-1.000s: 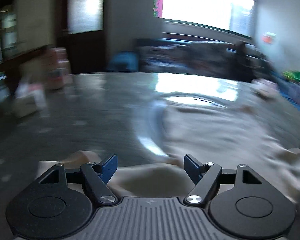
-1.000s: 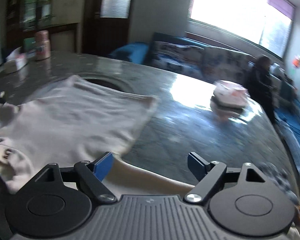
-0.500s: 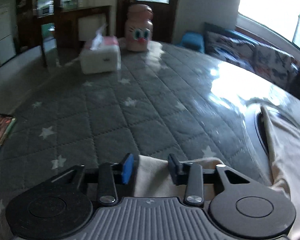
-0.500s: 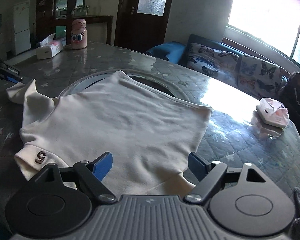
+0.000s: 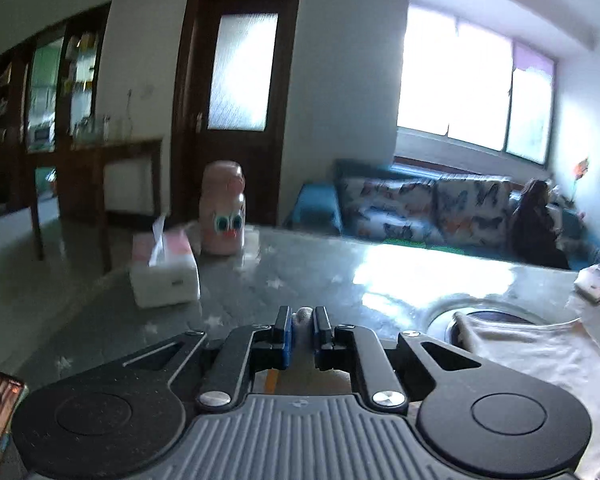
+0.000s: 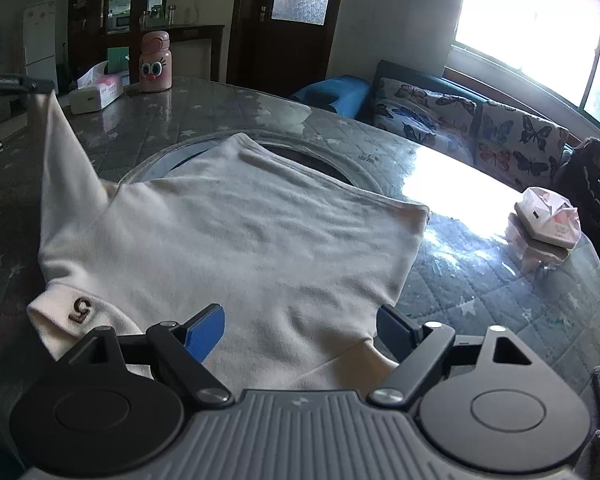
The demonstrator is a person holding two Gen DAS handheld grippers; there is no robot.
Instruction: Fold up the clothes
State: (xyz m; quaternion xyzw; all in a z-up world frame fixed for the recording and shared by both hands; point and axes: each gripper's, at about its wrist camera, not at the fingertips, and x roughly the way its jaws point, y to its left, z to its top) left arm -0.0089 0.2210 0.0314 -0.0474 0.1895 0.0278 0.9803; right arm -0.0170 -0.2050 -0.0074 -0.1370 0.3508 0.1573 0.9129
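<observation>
Cream shirt (image 6: 236, 248) lies spread on the counter (image 6: 480, 292), one sleeve (image 6: 60, 148) now lifted.
Left gripper (image 5: 302, 326) has closed on that sleeve and raised it; right gripper (image 6: 300, 330) hovers, fingers apart: fold beginning.

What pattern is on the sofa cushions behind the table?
Butterflies, multicoloured on a pale ground, cover the sofa cushions; the right wrist view shows them best.

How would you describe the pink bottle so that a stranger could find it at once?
Start at the grey star-quilted table and look to its far edge, before the dark wooden door. There the pink cartoon-faced plastic bottle stands upright beside the white and pink tissue box. Only the bottle has big googly eyes.
</observation>
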